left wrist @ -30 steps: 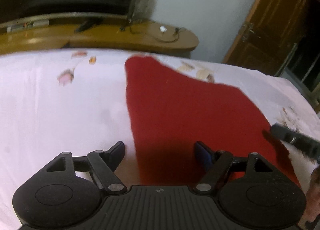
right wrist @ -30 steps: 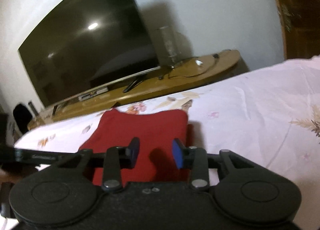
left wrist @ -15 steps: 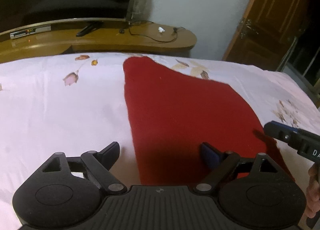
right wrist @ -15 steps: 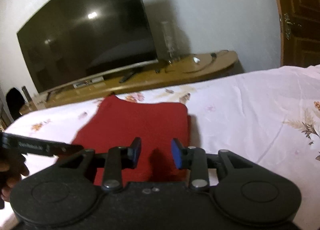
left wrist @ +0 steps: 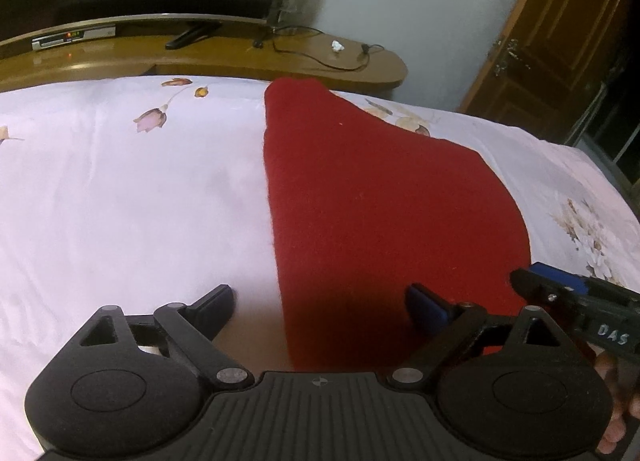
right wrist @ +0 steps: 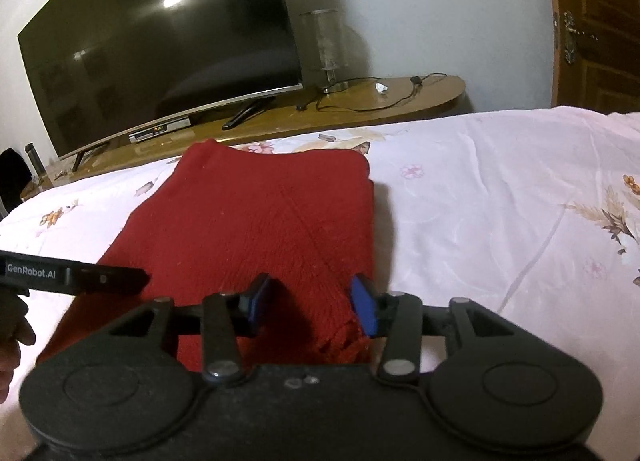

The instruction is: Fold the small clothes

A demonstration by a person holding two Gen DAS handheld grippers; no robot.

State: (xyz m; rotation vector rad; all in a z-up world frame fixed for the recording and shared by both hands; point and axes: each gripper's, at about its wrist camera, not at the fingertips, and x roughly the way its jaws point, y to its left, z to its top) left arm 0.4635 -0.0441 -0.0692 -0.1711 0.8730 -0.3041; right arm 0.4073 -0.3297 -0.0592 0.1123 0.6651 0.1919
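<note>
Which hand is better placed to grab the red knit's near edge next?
Right, probably: the right tongs already straddle the red knit's fringed near corner, while the left tongs gape half over bare bedsheet.

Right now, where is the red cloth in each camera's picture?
Left wrist view: the red cloth fills the middle and right, running from the fingers up to the bed's far edge.
Right wrist view: the red cloth lies left of centre, flat on the flowered sheet, its near edge by the fingers.
Shared landmark: the wooden TV stand just beyond the bed.
</note>
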